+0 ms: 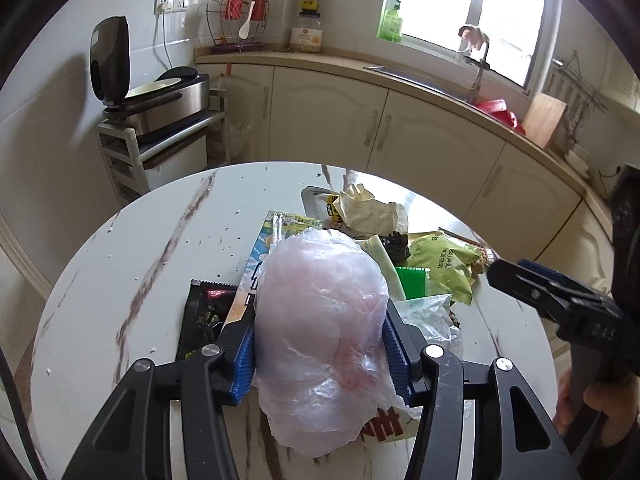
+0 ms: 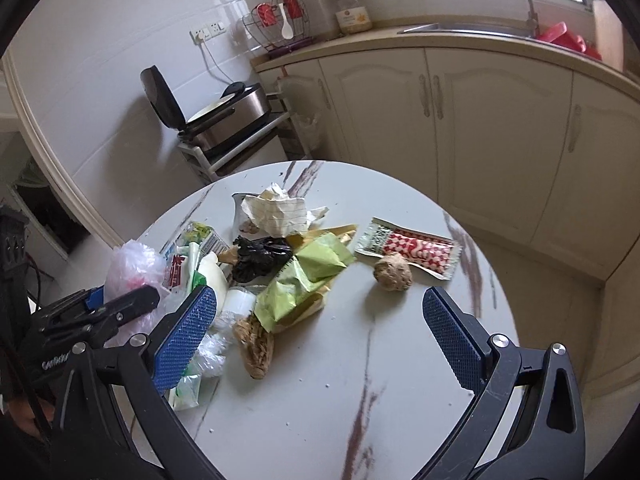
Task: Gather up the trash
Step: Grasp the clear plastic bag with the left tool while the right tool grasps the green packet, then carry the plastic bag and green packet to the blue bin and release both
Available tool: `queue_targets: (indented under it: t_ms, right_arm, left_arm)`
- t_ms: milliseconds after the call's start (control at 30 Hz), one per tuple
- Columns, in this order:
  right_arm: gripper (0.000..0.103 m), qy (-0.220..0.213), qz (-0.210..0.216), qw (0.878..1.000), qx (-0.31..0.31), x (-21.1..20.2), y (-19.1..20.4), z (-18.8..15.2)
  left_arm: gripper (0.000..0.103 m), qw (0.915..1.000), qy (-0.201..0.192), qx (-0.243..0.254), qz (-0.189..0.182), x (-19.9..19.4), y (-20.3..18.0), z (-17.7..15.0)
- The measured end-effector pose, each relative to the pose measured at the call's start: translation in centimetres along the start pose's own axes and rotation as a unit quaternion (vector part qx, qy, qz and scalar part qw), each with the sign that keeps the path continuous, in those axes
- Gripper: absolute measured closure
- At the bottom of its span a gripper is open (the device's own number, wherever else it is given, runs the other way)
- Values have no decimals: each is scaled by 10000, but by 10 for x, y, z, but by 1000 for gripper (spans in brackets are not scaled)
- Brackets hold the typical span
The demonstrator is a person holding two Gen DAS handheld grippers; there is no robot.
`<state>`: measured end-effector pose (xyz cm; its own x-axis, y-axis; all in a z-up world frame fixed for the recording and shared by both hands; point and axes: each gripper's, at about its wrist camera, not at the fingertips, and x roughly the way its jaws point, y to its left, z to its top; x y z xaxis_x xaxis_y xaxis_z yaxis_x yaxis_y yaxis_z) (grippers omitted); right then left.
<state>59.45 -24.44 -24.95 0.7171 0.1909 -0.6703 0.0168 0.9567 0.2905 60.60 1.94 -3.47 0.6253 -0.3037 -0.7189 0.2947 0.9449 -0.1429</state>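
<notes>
My left gripper [image 1: 318, 320] is shut on a crumpled pinkish plastic bag [image 1: 320, 320], held just above the round marble table [image 1: 140, 264]; the bag also shows in the right wrist view [image 2: 128, 272]. My right gripper [image 2: 320, 320] is open and empty, hovering over the table near the trash pile. The pile holds crumpled lined paper [image 2: 276, 212], a black wad [image 2: 260, 258], green wrappers [image 2: 304, 280], a red-and-white sachet [image 2: 408, 248], a brown ball [image 2: 392, 272] and a brown husk [image 2: 256, 346].
A black snack packet [image 1: 204, 316] lies left of the bag. Cream cabinets [image 2: 480, 120] and a counter with a sink [image 1: 420, 76] run behind the table. A rice cooker [image 1: 160, 96] with its lid up sits on a white cart at the far left.
</notes>
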Motion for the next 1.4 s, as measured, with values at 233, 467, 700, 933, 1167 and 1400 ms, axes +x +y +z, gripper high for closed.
queue_targets:
  t_ms: [233, 467, 700, 933, 1167, 1400]
  right_arm:
    - [39, 390, -109, 9992, 64, 39, 5, 7]
    - [73, 108, -56, 9995, -288, 25, 15, -2]
    - [95, -291, 302, 9980, -480, -21, 20, -12]
    - [95, -742, 787, 9933, -397, -85, 10, -28]
    - [95, -1381, 506, 9890, -144, -176, -44, -64]
    - [95, -1591, -733, 9840, 329, -239, -133, -120]
  left_arm:
    - [53, 9993, -319, 62, 202, -27, -9, -47]
    - [53, 9984, -501, 229, 123, -69, -26, -79]
    - [53, 9978, -585, 312, -12, -102, -42, -101]
    - [53, 9967, -660, 461, -132, -137, -72, -121]
    - [53, 9919, -693, 867, -610, -157, -150, -140]
    - [53, 9783, -225, 1496, -1415, -121, -273, -163]
